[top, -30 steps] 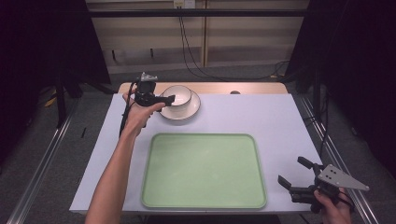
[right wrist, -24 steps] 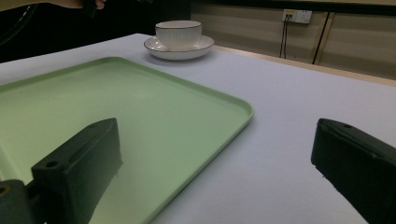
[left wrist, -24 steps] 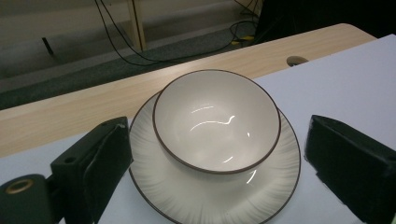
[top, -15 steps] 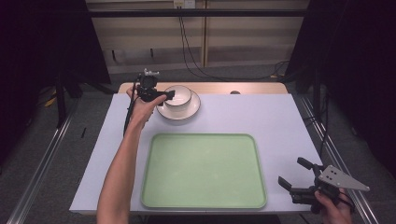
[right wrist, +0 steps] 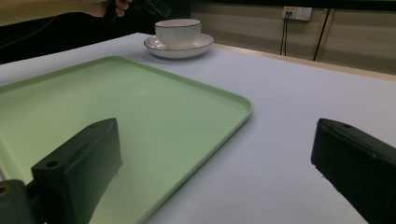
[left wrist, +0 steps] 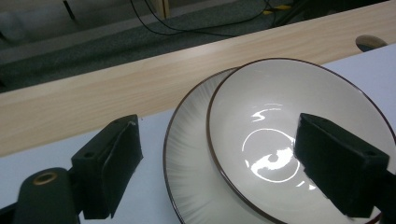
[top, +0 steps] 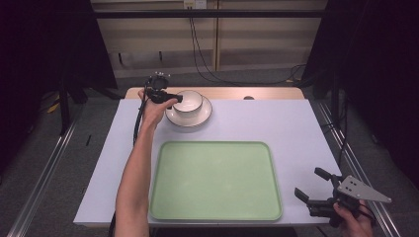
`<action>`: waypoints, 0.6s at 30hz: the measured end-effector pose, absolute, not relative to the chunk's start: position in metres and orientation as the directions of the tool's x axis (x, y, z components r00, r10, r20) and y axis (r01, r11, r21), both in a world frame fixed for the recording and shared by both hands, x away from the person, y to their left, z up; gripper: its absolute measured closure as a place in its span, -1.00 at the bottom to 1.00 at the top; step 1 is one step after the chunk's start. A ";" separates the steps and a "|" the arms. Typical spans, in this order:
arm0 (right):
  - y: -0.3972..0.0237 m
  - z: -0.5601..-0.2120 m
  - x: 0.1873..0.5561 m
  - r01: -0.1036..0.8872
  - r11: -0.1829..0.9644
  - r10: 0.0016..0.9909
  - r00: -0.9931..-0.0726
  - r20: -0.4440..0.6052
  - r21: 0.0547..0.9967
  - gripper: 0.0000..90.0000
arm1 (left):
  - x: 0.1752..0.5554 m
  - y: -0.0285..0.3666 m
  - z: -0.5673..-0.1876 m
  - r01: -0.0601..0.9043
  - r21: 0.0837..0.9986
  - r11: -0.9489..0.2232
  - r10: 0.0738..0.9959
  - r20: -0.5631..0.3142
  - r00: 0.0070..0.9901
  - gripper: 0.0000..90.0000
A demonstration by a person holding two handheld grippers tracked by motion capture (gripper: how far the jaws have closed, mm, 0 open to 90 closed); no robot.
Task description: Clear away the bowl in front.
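Note:
A white bowl (top: 190, 100) with a dark rim stands on a matching plate (top: 190, 117) at the back of the table. My left gripper (top: 174, 98) reaches in from the bowl's left side. In the left gripper view the left gripper (left wrist: 219, 140) straddles the near wall of the bowl (left wrist: 280, 116): one jaw hangs over the inside, the other outside above the plate (left wrist: 187, 163). Its jaws have just been closing but stand apart from the wall, so it is open. My right gripper (top: 310, 183) rests open and empty at the front right corner, also seen as the right gripper (right wrist: 217, 135).
A large empty green tray (top: 215, 180) lies in the middle front, with its corner (right wrist: 243, 109) just left of the right gripper. A bare wooden strip (top: 257, 92) with a hole (left wrist: 371, 43) runs along the table's back edge. White table surface (top: 296, 128) lies right of the tray.
The left hand has shifted a little toward the far edge and lower beside the bowl, and its jaws have narrowed slightly around the rim. The right gripper has stayed put.

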State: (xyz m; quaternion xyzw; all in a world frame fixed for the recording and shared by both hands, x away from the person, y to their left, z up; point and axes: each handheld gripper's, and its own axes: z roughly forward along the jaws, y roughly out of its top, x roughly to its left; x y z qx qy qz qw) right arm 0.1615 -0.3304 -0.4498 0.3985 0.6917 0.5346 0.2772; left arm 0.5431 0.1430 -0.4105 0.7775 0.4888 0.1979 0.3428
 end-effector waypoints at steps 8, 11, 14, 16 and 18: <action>-0.332 -0.450 0.161 0.254 0.111 0.847 -0.530 0.042 0.961 -0.97 | 0.551 0.142 -0.419 0.664 0.692 -0.283 0.901 -0.045 0.431 -0.60; -0.331 -0.450 0.161 0.249 0.116 0.845 -0.534 0.037 0.962 -0.97 | 0.553 0.138 -0.425 0.678 0.675 -0.291 0.908 -0.027 0.417 -0.49; -0.331 -0.450 0.161 0.253 0.114 0.845 -0.534 0.040 0.961 -0.97 | 0.557 0.138 -0.431 0.695 0.665 -0.272 0.912 -0.051 0.406 -0.33; -0.332 -0.450 0.161 0.255 0.116 0.844 -0.535 0.040 0.960 -0.97 | 0.557 0.137 -0.434 0.707 0.648 -0.284 0.913 -0.042 0.406 -0.24; -0.332 -0.450 0.161 0.249 0.121 0.843 -0.537 0.033 0.961 -0.97 | 0.558 0.135 -0.438 0.717 0.642 -0.273 0.917 -0.053 0.396 -0.16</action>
